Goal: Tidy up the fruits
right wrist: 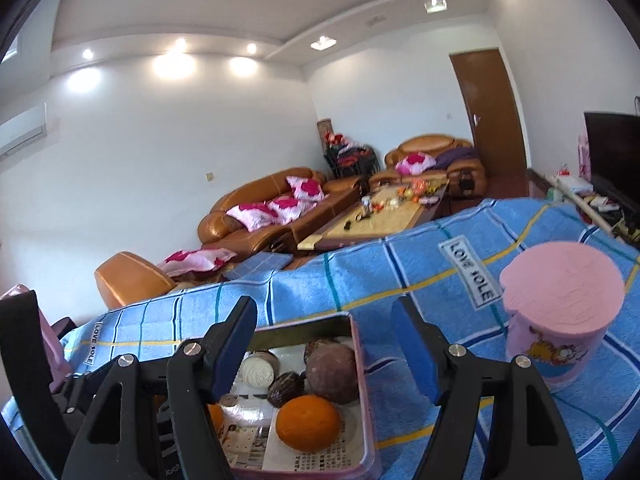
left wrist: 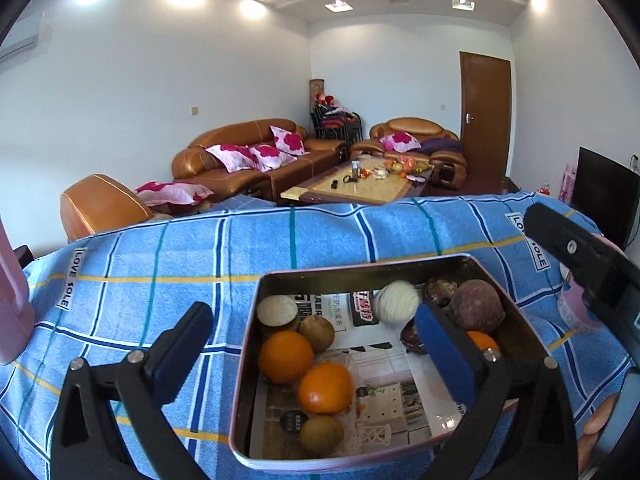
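Note:
A metal tin tray [left wrist: 516,312] lined with printed paper sits on the blue checked cloth. It holds two oranges [left wrist: 285,356], a third orange [right wrist: 308,422], brown round fruits [left wrist: 321,435], a white ball-like fruit [left wrist: 398,301] and a dark purple fruit [left wrist: 478,306]. My left gripper [left wrist: 316,336] is open and empty, its fingers straddling the tray's left wall. My right gripper [right wrist: 324,344] is open and empty, hovering over the tray's right rim [right wrist: 358,344]. The right gripper's body also shows at the right edge of the left wrist view [left wrist: 580,256].
A pink cylindrical container [right wrist: 560,312] with a cartoon print stands on the cloth right of the tray. Another pink object [left wrist: 12,304] is at the far left. Beyond the table are brown sofas [left wrist: 256,160] and a coffee table [left wrist: 360,188].

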`<state>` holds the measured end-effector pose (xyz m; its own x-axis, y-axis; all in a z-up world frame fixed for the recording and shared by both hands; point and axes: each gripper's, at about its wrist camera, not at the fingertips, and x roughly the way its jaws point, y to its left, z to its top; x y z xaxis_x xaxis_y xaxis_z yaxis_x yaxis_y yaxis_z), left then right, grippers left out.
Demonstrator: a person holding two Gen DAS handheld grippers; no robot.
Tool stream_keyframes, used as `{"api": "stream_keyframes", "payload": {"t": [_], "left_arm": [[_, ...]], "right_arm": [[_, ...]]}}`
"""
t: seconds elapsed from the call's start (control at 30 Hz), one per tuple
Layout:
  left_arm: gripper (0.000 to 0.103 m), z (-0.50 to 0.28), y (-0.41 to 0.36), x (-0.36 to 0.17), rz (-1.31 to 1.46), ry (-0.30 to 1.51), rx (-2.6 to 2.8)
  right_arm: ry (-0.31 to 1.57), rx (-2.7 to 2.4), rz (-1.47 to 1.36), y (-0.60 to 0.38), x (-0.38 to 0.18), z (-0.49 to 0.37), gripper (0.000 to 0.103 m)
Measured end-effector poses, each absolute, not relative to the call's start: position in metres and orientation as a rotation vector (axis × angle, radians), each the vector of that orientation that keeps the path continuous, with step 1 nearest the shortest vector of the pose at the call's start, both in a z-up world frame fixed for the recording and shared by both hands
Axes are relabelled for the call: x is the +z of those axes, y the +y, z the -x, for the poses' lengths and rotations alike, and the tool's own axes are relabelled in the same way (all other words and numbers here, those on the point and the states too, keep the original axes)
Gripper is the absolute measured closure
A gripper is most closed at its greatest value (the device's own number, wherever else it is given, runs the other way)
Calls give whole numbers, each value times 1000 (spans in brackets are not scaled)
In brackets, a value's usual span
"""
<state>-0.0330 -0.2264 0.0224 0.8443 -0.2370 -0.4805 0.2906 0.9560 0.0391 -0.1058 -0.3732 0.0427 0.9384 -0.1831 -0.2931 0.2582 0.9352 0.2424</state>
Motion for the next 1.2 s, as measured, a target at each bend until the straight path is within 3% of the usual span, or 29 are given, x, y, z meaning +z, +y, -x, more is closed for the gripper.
{"api": "stream_keyframes", "payload": {"t": [1.2], "left_arm": [[0, 105, -150, 23, -45, 453, -265]], "right_arm": [[260, -271, -131, -301, 42, 186, 31]]}}
